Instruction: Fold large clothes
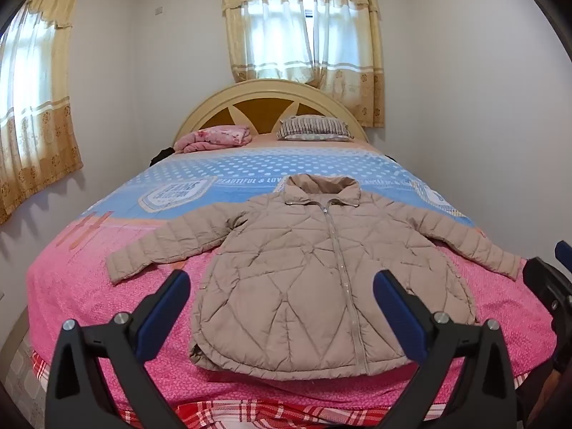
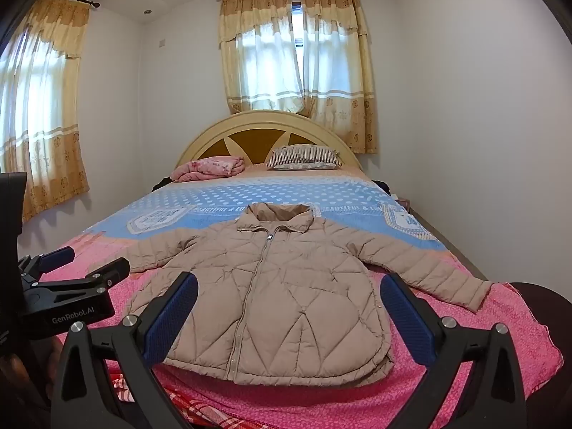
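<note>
A beige quilted jacket [image 1: 293, 243] [image 2: 304, 243] lies flat on the bed, front up and zipped, collar toward the headboard and both sleeves spread out sideways. My left gripper [image 1: 282, 282] hovers open above the hem at the foot of the bed, with nothing between its blue pads [image 1: 168, 314]. My right gripper [image 2: 289, 284] hangs beside it, also open and empty, over the lower half of the jacket. Each wrist view catches the other gripper at its edge: the right gripper [image 1: 548, 261] near the right sleeve cuff, the left gripper [image 2: 94, 259] near the left sleeve.
The bed cover [image 1: 89, 286] is pink near me and blue with white dots farther back. A striped pillow [image 1: 314, 128] and a folded pink blanket [image 1: 218, 136] lie by the curved headboard [image 1: 268, 89]. Red plaid cloth [image 1: 250, 411] hangs at the bed's foot. Walls stand close on both sides.
</note>
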Available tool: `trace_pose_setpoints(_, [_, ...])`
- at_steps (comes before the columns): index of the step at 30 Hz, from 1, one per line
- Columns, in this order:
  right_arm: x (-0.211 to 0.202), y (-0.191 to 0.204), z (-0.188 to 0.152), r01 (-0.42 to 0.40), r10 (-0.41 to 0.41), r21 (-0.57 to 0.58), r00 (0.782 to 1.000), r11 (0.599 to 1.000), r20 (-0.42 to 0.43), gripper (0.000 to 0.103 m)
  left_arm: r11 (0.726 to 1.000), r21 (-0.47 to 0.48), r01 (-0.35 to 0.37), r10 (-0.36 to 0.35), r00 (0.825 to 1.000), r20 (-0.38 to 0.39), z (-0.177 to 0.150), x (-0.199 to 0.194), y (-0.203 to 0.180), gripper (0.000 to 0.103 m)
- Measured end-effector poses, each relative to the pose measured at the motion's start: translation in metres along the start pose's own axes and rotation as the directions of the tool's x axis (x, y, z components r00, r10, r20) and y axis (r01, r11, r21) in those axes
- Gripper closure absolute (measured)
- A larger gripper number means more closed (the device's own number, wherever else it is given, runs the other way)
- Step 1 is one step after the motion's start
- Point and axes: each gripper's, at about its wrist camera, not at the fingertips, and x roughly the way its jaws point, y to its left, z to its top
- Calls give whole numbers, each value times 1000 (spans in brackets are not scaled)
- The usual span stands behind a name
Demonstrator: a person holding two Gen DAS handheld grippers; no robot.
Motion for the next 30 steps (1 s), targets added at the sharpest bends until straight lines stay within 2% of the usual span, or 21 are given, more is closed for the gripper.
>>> trace_pose_setpoints(30, [3, 3, -2, -12, 12, 13, 1000, 1000, -10, 1, 1000, -10, -19, 19, 999, 31, 3, -3, 6, 0])
